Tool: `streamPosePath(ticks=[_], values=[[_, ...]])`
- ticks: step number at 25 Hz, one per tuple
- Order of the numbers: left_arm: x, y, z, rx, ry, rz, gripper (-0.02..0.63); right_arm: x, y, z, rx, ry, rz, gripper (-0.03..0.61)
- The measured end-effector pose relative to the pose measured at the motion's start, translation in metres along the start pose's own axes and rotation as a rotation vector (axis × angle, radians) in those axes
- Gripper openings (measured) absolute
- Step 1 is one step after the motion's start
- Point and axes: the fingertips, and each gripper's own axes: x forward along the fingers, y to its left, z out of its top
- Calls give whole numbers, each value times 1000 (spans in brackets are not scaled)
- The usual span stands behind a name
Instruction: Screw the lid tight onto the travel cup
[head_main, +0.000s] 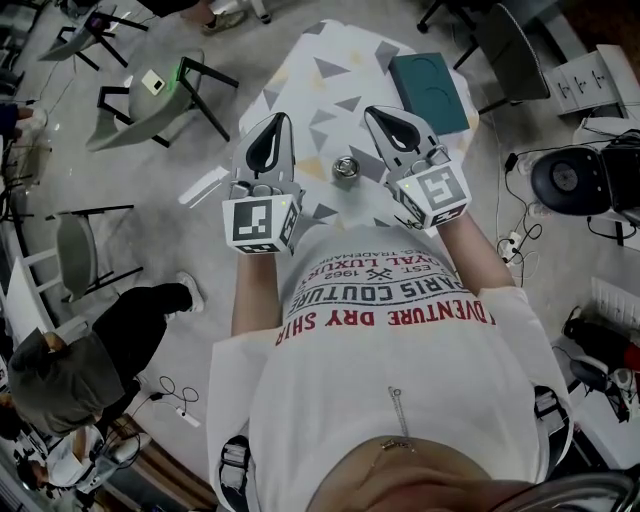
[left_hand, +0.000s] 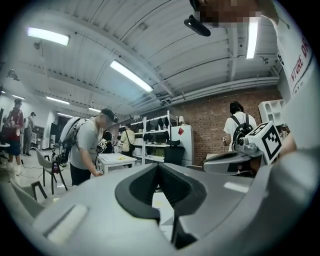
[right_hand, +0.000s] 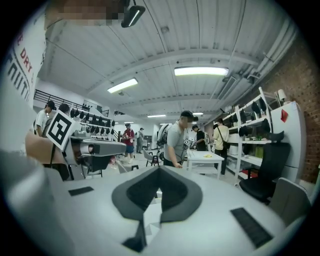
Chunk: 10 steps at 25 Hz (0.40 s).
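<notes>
In the head view a small round metallic travel cup (head_main: 346, 170) stands on the table (head_main: 330, 60), which has a white cloth with grey and yellow triangles. From above I cannot tell whether its lid is separate. My left gripper (head_main: 284, 119) is held up left of the cup and my right gripper (head_main: 371, 112) right of it, both raised above the table. Each has its jaws shut with nothing between them. In the left gripper view the left gripper (left_hand: 158, 165) points level across the room, and so does the right gripper (right_hand: 159, 169) in its own view. Neither gripper view shows the cup.
A dark teal flat box (head_main: 430, 90) lies at the table's far right corner. Chairs (head_main: 150, 100) stand on the floor to the left. A person (left_hand: 87, 145) leans over a white table (left_hand: 116, 160) further off, with shelves (right_hand: 257, 130) and a black chair (right_hand: 267, 172) along the wall.
</notes>
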Motion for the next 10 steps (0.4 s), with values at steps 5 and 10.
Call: streamPosePath(ticks=[5, 10], values=[[1, -1, -1, 3, 13, -11, 12, 0, 3, 1, 4, 1, 4, 9], [1, -5, -1, 14, 17, -23, 12, 0, 6, 0, 4, 3, 8, 9]])
